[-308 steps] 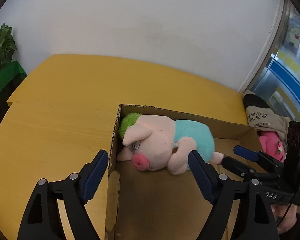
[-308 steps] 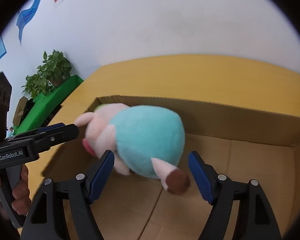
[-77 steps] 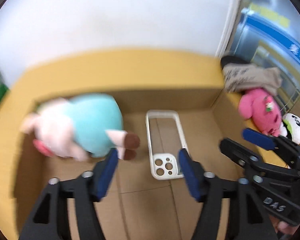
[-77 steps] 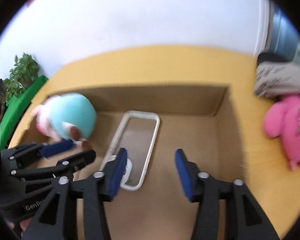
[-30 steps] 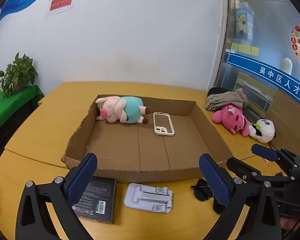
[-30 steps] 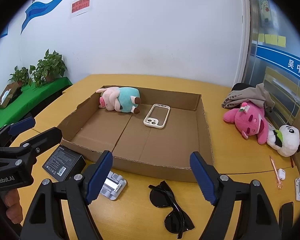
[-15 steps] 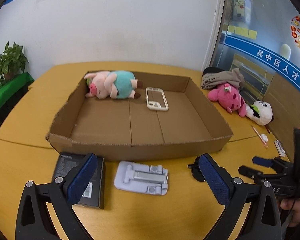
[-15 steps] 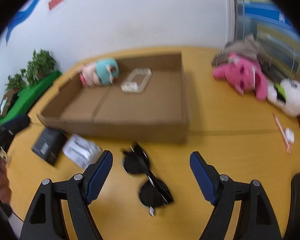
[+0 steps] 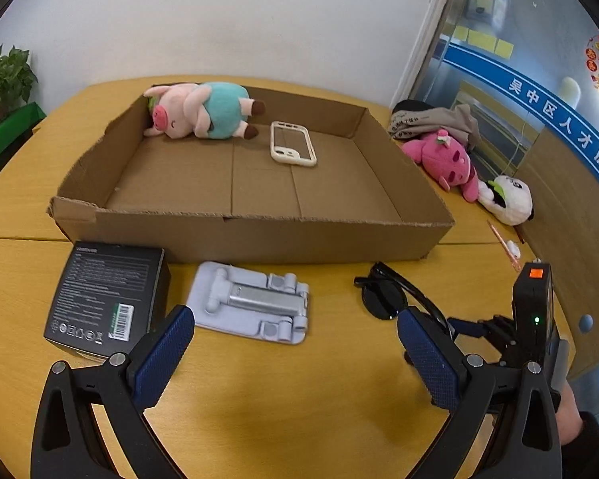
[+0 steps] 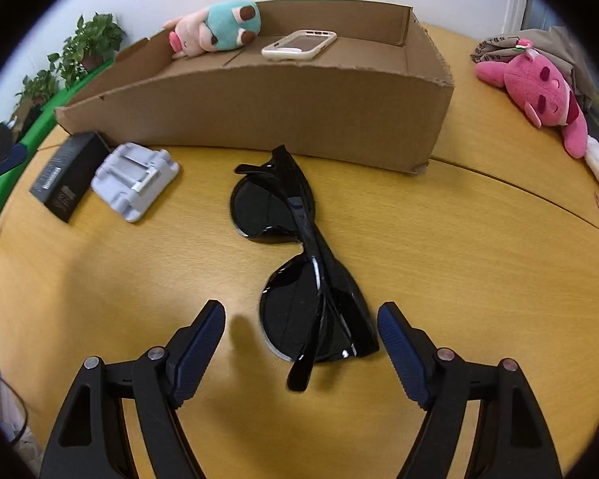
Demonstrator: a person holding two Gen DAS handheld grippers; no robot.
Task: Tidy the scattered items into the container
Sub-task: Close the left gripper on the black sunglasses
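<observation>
A shallow cardboard box (image 9: 235, 235) (image 10: 299, 107) sits on the yellow table and holds a pig plush (image 9: 199, 109) (image 10: 215, 28) and a white phone case (image 9: 291, 143) (image 10: 299, 46). In front of it lie a black box (image 9: 104, 299) (image 10: 66, 179), a grey folding stand (image 9: 251, 303) (image 10: 135, 179) and black sunglasses (image 9: 383, 299) (image 10: 299, 263). My right gripper (image 10: 301, 323) is open, its fingers either side of the near lens of the sunglasses. My left gripper (image 9: 295, 343) is open and empty, just short of the stand.
A pink plush (image 9: 447, 159) (image 10: 539, 92), a panda plush (image 9: 507, 199) and folded cloth (image 9: 431, 119) lie right of the box. A pink pen (image 9: 503, 245) lies near the right table edge. Potted plants (image 10: 80, 56) stand to the left.
Both grippers have dropped lower and closer to the table. My right gripper has closed in on the sunglasses, which now lie between its fingers. My left gripper has neared the grey stand.
</observation>
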